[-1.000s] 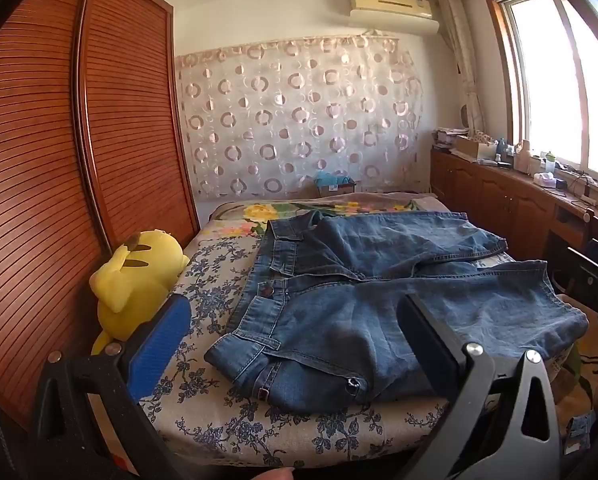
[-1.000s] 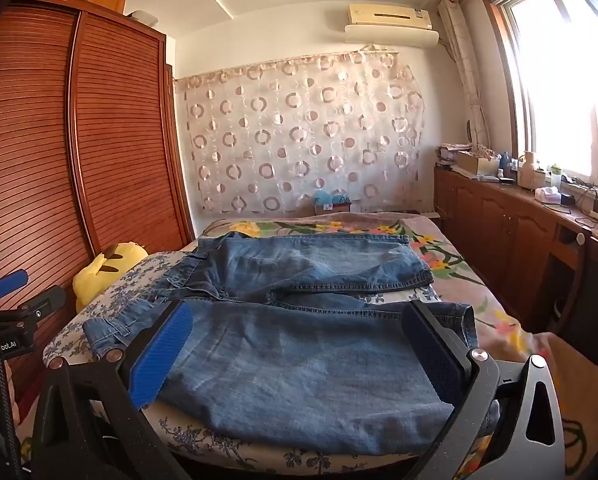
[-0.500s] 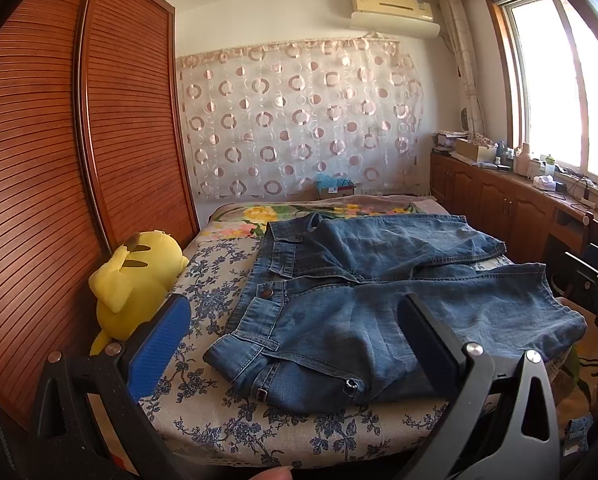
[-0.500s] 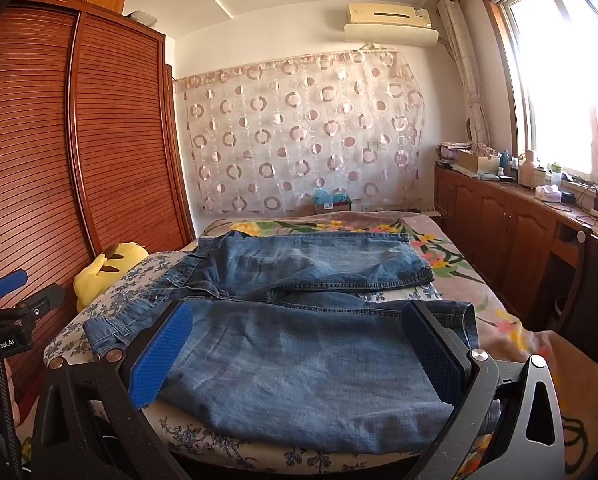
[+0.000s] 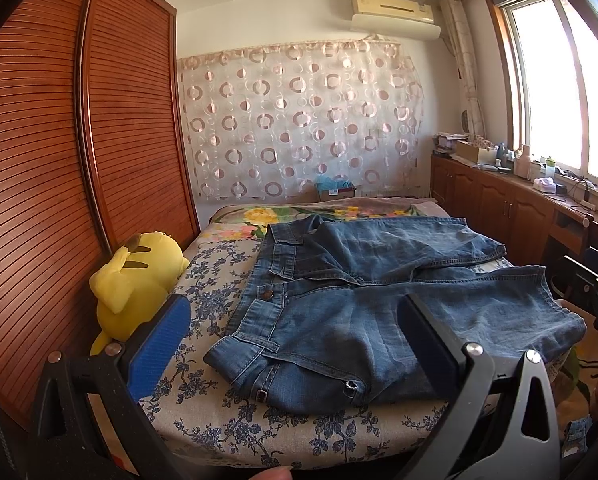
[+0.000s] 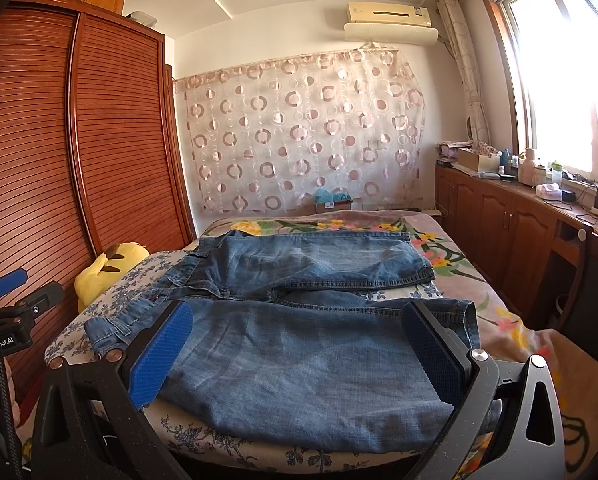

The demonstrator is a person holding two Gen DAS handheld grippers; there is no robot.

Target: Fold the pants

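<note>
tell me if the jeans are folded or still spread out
Spread out: the jeans lie flat on the bed, both legs apart, neither folded over the other.

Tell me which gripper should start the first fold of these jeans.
Probably the left gripper: open, it faces the near waistband corner of the jeans. The right gripper, also open, faces only the flat mid-leg, hem off to its side.

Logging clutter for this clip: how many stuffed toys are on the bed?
1. A yellow plush toy lies at the bed's left edge against the wardrobe, left of the jeans. Others may be hidden out of frame.
</note>
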